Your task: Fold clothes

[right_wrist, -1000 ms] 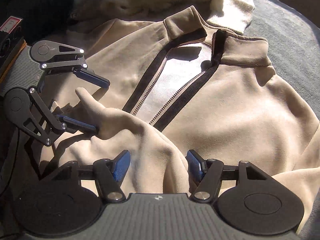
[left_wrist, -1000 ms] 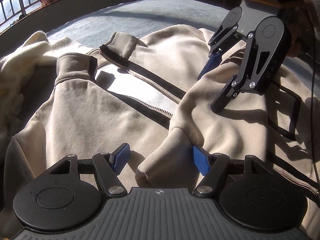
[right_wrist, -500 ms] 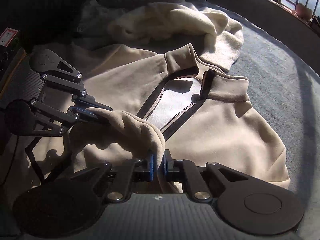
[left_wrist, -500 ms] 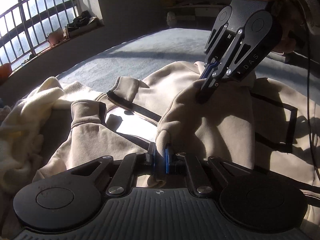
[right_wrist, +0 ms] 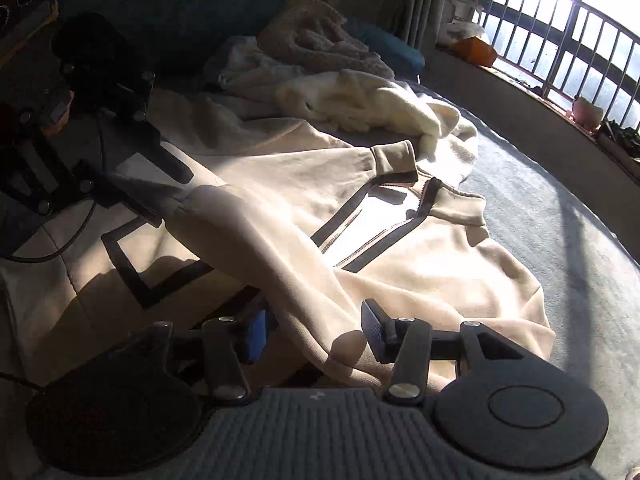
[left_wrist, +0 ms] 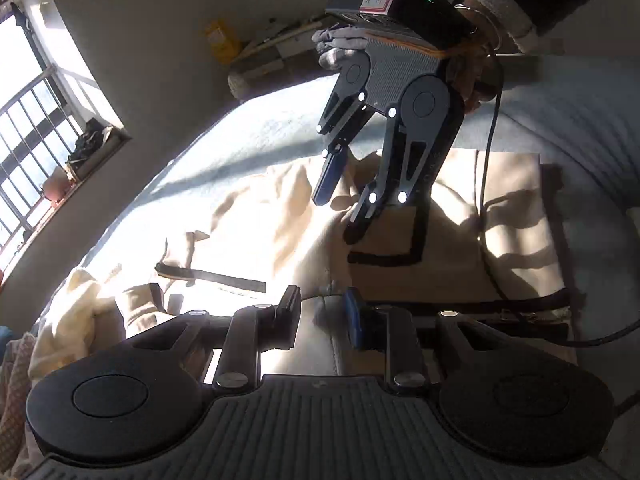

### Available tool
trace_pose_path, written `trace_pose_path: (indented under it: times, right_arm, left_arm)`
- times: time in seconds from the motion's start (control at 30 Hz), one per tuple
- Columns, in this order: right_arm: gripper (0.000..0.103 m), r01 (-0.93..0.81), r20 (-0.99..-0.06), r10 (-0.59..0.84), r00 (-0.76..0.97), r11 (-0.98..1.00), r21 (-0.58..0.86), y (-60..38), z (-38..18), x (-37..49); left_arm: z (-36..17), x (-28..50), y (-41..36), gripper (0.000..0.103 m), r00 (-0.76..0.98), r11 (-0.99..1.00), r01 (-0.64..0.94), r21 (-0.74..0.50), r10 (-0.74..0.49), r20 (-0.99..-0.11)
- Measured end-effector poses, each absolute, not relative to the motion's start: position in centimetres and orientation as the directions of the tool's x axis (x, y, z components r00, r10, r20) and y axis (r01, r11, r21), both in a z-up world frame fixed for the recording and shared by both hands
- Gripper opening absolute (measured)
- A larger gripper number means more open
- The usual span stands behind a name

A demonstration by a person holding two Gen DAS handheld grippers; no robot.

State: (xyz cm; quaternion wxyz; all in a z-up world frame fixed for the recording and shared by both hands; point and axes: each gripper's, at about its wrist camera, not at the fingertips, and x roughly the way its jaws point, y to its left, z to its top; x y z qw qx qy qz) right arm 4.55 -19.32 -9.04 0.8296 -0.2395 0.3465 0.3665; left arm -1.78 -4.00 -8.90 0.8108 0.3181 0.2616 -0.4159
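Note:
A beige zip-up jacket (left_wrist: pixel 280 216) (right_wrist: pixel 420 280) lies front up on the grey bed cover, its zip half open. One sleeve (right_wrist: pixel 256 236) is raised and stretched across the chest between both grippers. In the left wrist view my left gripper (left_wrist: pixel 322 310) has the sleeve's cuff end (left_wrist: pixel 320 320) between its jaws. They are opening and the pads no longer pinch the cloth. My right gripper (right_wrist: pixel 314 330) is opening too, with the sleeve lying loose between its wide-apart pads. The right gripper (left_wrist: pixel 340 208) hangs over the jacket's lower part, and the left gripper (right_wrist: pixel 160 188) sits in shadow at the cuff.
A cream fleece garment (right_wrist: pixel 360 100) (left_wrist: pixel 68 312) is heaped beyond the jacket's collar, with a knitted pile (right_wrist: pixel 312 36) behind it. The grey bed cover (right_wrist: pixel 560 220) stretches toward a sill and a barred window (right_wrist: pixel 560 40). A black cable (left_wrist: pixel 488 160) trails over the jacket's hem.
Both grippers shut on the sleeve, lifted it and carried it across the jacket's front. Now both sets of jaws have parted again and the sleeve is stretched out longer.

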Motion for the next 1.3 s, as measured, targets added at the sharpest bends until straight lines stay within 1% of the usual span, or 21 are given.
trace_pose_path:
  times: [0.07,0.13,0.2,0.27,0.33,0.43,0.57,0.67,0.8,0.9,1.0,1.07,1.17,1.23,1.27,1.3]
  right_arm:
    - [0.052,-0.761,-0.767,0.435,0.472,0.64,-0.105,-19.5,-9.9,3.8]
    - [0.052,-0.746,-0.782,0.429,0.452,0.663,-0.068,-19.7,-10.7,3.0]
    - [0.052,-0.707,-0.782,0.443,0.439,0.708,0.004,-20.6,-10.7,2.8]
    - [0.052,-0.644,-0.768,0.458,0.447,0.761,0.079,-21.9,-10.4,3.0]
    - [0.053,-0.532,-0.749,0.474,0.462,0.824,0.194,-24.2,-10.1,3.5]
    - [0.053,-0.32,-0.72,0.476,0.505,0.878,0.357,-27.8,-10.2,3.8]
    - [0.053,-0.048,-0.693,0.452,0.561,0.854,0.518,-32.2,-11.9,3.5]
    - [0.052,0.093,-0.678,0.422,0.603,0.806,0.584,-34.4,-13.2,2.9]
    - [0.05,0.171,-0.67,0.333,0.664,0.804,0.57,-36.0,-13.7,2.4]
    - [0.05,0.19,-0.685,0.21,0.697,0.868,0.459,-36.7,-13.5,2.6]
    - [0.05,0.158,-0.724,0.089,0.684,0.951,0.266,-36.0,-13.5,3.4]
    - [0.05,0.119,-0.728,0.061,0.683,0.974,0.193,-35.4,-13.8,3.7]
    - [0.05,0.085,-0.734,0.06,0.677,0.984,0.159,-34.9,-14.5,4.0]
    - [0.048,0.076,-0.728,0.067,0.682,0.984,0.162,-34.8,-15.0,4.2]
    - [0.043,0.072,-0.727,0.072,0.683,0.984,0.165,-34.8,-15.3,4.3]
    - [0.033,0.064,-0.727,0.081,0.682,0.983,0.17,-34.7,-15.5,4.5]
  left_arm:
    - [-10.8,-1.8,-3.7,0.027,0.427,0.475,0.861,0.184,-0.478,-0.767]
    - [-11.6,-1.1,-2.7,0.03,0.361,0.534,0.843,0.063,-0.475,-0.803]
    - [-11.2,-0.2,-1.3,0.031,0.344,0.597,0.802,-0.024,-0.494,-0.798]
    - [-10.6,0.9,0.5,0.034,0.373,0.661,0.746,-0.08,-0.515,-0.772]
    - [-10.0,2.5,1.5,0.036,0.425,0.72,0.686,-0.105,-0.514,-0.746]
    - [-10.3,4.8,2.0,0.042,0.482,0.782,0.613,-0.112,-0.482,-0.732]
    - [-12.8,7.8,1.4,0.043,0.481,0.834,0.541,-0.108,-0.413,-0.773]
    - [-14.1,7.0,1.6,0.043,0.452,0.849,0.507,-0.149,-0.409,-0.793]
    - [-14.9,6.8,1.5,0.043,0.434,0.856,0.49,-0.163,-0.402,-0.806]
    - [-14.5,6.9,1.6,0.043,0.429,0.863,0.478,-0.163,-0.391,-0.815]
    - [-14.2,6.6,1.8,0.044,0.425,0.877,0.453,-0.163,-0.373,-0.825]
    - [-14.5,6.4,1.6,0.044,0.418,0.874,0.46,-0.155,-0.367,-0.831]
    - [-14.6,6.4,1.1,0.043,0.419,0.874,0.465,-0.139,-0.356,-0.835]
    - [-14.5,6.5,0.8,0.036,0.423,0.879,0.456,-0.139,-0.351,-0.835]
    - [-14.4,6.5,0.8,0.027,0.427,0.883,0.446,-0.144,-0.352,-0.833]
    - [-14.3,6.5,0.7,0.018,0.432,0.887,0.437,-0.147,-0.35,-0.831]
